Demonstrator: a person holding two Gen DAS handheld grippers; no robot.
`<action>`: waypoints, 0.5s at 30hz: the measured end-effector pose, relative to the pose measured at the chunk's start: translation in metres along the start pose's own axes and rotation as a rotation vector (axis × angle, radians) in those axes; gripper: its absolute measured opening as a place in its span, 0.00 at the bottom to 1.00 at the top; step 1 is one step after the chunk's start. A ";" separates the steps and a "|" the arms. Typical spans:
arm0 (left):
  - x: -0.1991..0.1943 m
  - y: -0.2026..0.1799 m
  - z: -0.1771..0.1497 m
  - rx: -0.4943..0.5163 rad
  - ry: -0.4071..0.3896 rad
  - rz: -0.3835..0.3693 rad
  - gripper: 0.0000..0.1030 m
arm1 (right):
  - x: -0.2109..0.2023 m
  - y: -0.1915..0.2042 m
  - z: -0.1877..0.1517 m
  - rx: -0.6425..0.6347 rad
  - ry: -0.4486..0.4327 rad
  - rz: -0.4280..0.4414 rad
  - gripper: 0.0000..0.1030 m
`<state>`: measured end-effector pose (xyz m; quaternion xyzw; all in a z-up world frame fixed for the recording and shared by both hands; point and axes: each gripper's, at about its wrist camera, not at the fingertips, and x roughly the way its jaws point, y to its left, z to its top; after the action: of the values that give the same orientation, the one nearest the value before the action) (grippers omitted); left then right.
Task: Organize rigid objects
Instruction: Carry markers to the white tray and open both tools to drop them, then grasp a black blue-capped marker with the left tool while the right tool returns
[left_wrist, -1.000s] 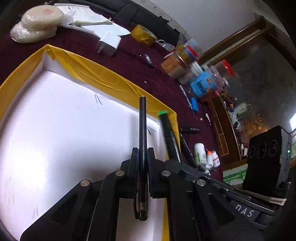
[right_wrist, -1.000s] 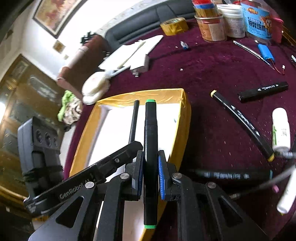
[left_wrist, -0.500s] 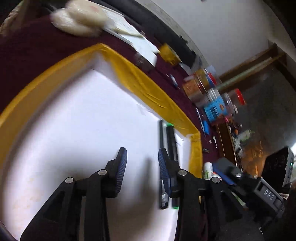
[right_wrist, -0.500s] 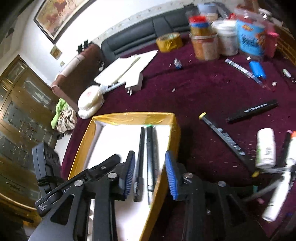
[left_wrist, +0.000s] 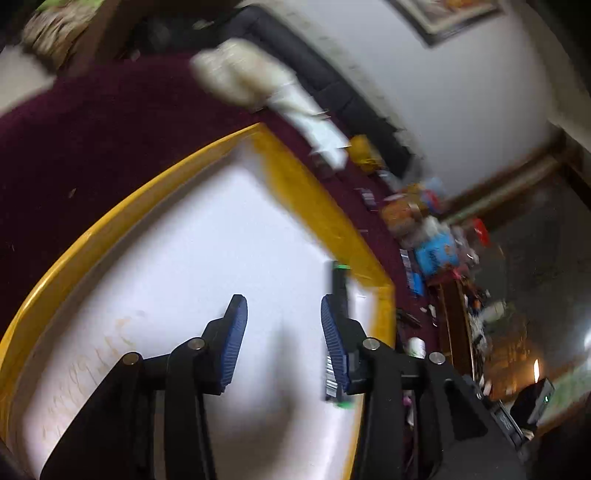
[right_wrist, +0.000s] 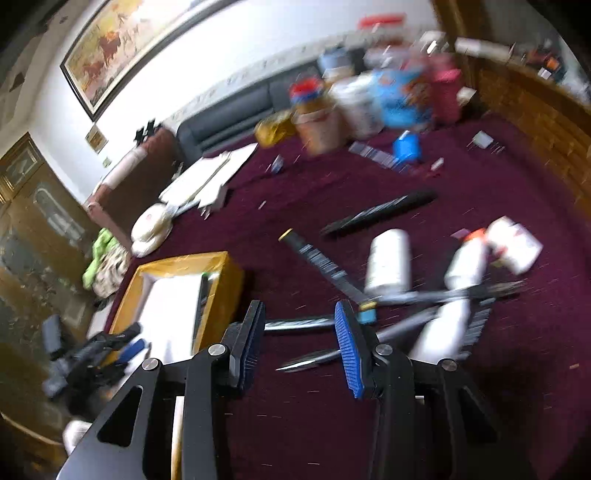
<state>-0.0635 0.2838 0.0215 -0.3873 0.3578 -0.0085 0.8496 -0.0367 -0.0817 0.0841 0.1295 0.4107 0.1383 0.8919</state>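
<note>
Worktop (right_wrist: 295, 206): maroon cloth with a matt, velvety nap. Tray (left_wrist: 314, 206): rim wrapped in glossy yellow tape, floor smooth matt white, seemingly paper or card. Left gripper (left_wrist: 283, 314) and right gripper (right_wrist: 300, 317): matt black plastic fingers (left_wrist: 232, 332) with ribbed blue pads and bright metal pins. Bottles (right_wrist: 389, 264): smooth white plastic. Marker (right_wrist: 376, 214): black plastic, blurred.

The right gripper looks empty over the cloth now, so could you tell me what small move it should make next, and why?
Probably ease the right gripper down onto the dark marker lying crosswise between its open fingers. Both grippers are empty, the green-capped marker already lies in the yellow box, and loose pens remain on the cloth.
</note>
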 end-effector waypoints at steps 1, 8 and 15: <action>-0.007 -0.013 -0.003 0.056 -0.013 0.001 0.51 | -0.008 -0.005 -0.001 -0.016 -0.040 -0.030 0.43; 0.008 -0.117 -0.049 0.420 0.089 -0.034 0.63 | -0.018 -0.089 -0.007 0.123 -0.095 -0.078 0.68; 0.074 -0.179 -0.092 0.658 0.254 0.058 0.62 | -0.017 -0.143 -0.024 0.242 -0.110 -0.046 0.68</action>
<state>-0.0181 0.0771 0.0546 -0.0781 0.4496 -0.1473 0.8775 -0.0456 -0.2180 0.0312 0.2338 0.3778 0.0600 0.8938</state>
